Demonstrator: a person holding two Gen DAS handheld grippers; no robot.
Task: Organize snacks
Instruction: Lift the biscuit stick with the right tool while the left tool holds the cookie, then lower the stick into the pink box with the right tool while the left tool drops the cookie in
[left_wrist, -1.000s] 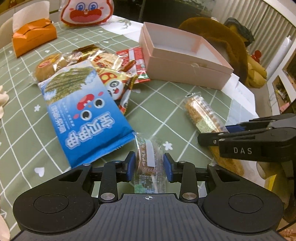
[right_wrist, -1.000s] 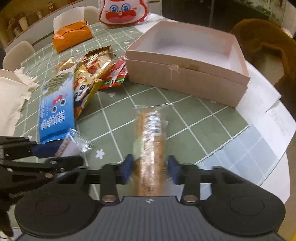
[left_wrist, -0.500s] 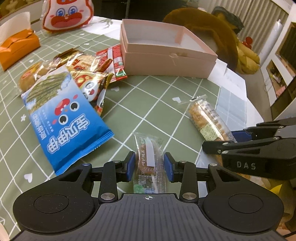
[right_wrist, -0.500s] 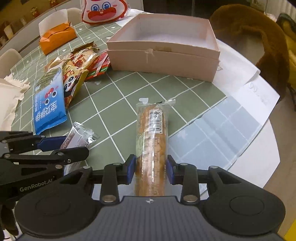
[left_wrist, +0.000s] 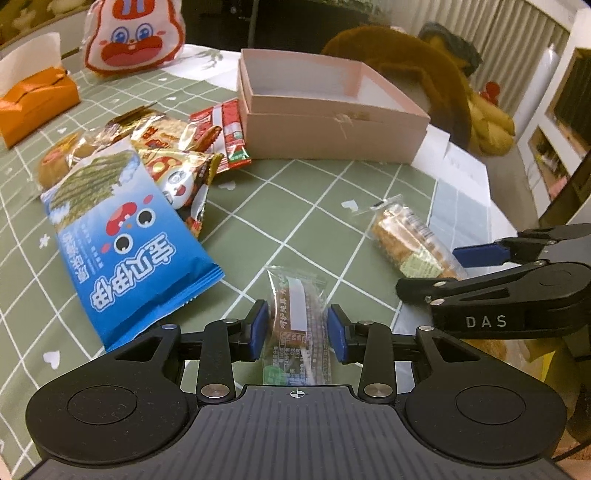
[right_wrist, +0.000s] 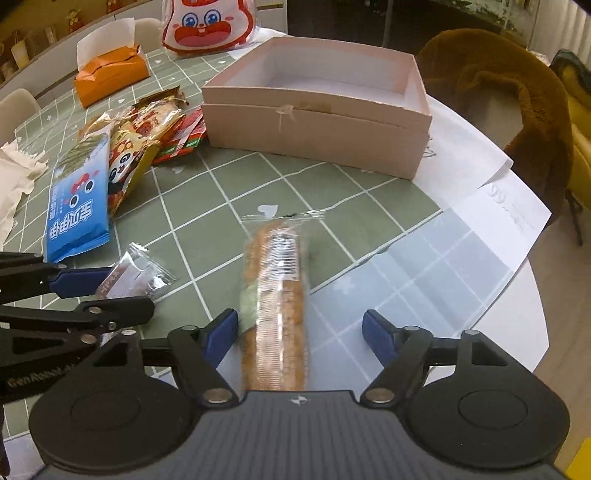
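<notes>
Landmark for all positions: the open pink box (right_wrist: 317, 122), standing empty on the green checked counter (right_wrist: 332, 192). The long clear-wrapped cracker pack (right_wrist: 275, 295) lies on the counter on the near side of the box, well apart from it, its length pointing toward the box wall. The right hand-held gripper (right_wrist: 297, 334) straddles its near end with the jaws opening; the right pad stands clear of the wrapper and the left one sits just beside it, so the pack is between the jaws but not pressed. The small wrapped cake (left_wrist: 297, 325) lies further from the box, to the left of the cracker pack; the left hand-held gripper (left_wrist: 297, 328) has its blue pads against both sides of the wrapper, apparently clamped on it, though whether the cake is lifted cannot be told. Handling judgement: both items look light. The cracker pack is stiff along its length but brittle, and its film is slick; take hold across the middle of the body, not the crimped end, with modest pressure. The cake is soft and will crush; grip the body lightly, clear of the loose seal. The blue seaweed-snack bag (left_wrist: 122, 240) and the mixed packets (left_wrist: 177, 147) lie left of the box, puffy and slippery in appearance.
</notes>
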